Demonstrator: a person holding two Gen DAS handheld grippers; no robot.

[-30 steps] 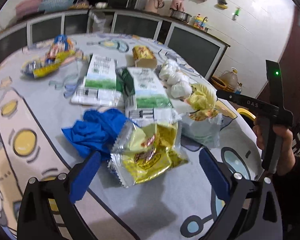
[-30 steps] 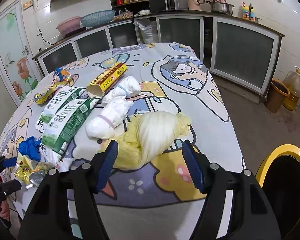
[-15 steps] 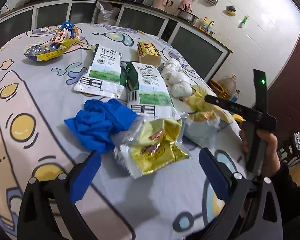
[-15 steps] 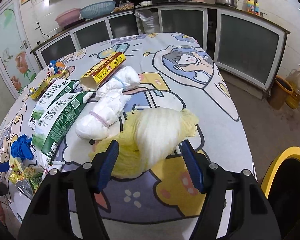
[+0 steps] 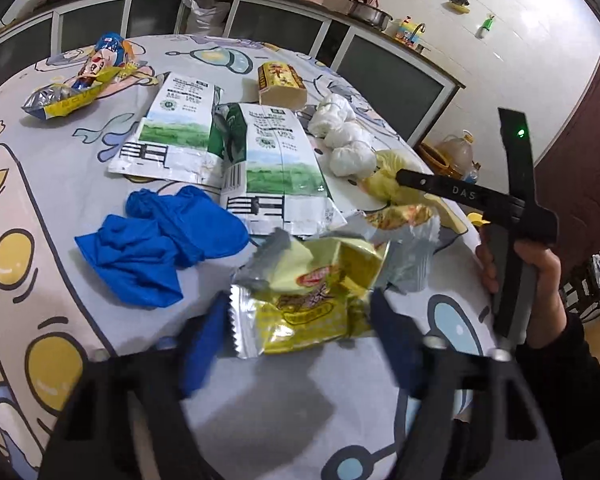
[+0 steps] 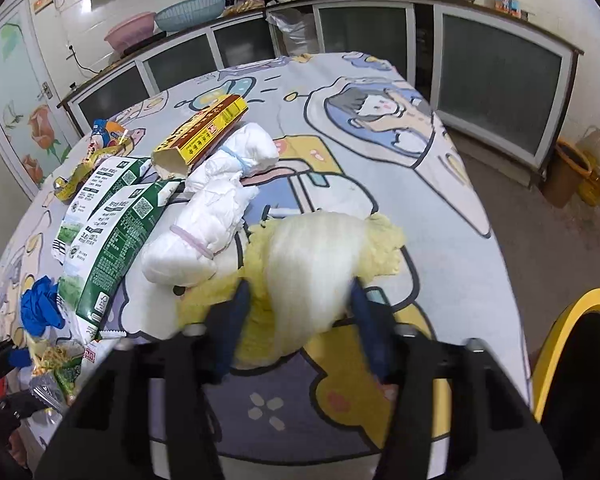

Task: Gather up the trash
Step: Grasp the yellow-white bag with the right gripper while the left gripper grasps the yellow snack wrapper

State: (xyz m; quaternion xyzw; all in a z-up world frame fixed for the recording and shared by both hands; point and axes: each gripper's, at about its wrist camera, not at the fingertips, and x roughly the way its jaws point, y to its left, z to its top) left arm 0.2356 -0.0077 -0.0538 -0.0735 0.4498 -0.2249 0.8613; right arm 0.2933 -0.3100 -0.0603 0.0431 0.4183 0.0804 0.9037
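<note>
I am working two handheld grippers over a round table point(image 6: 440, 184) covered in a cartoon-print cloth, with litter spread across it.

My left gripper point(image 5: 300, 316) points down at a crumpled yellow snack wrapper point(image 5: 312, 296) near the table's front edge. Its jaws have just been closing, and the wrapper sits between them. The blue pads are blurred, one at each side of the wrapper, so I judge they are about to pinch it; I cannot tell if they press on it yet. I came at it from the edge because the wrapper stands up in folds there and gives the pads something to catch.

My right gripper point(image 6: 300, 312) points down at a pale cabbage piece point(image 6: 312, 264) lying on the cloth. Its jaws have also just been closing, with the cabbage between them. The pads flank its near end, close to it or touching; firm contact is unclear. Gripping the thicker white rib makes sense, since the frilly leaf would tear.

Other trash waits nearby: a blue glove point(image 5: 160, 248) just left of the wrapper, two green-and-white bags point(image 5: 276, 160) behind it, white bundles point(image 6: 204, 232) tied with bands beside the cabbage, and a yellow box point(image 6: 204, 136) further back. A second snack wrapper point(image 5: 84, 80) lies well apart at the far left.

A yellow-rimmed bin point(image 6: 572, 360) stands off the table's right edge, which I take as the drop point.
</note>
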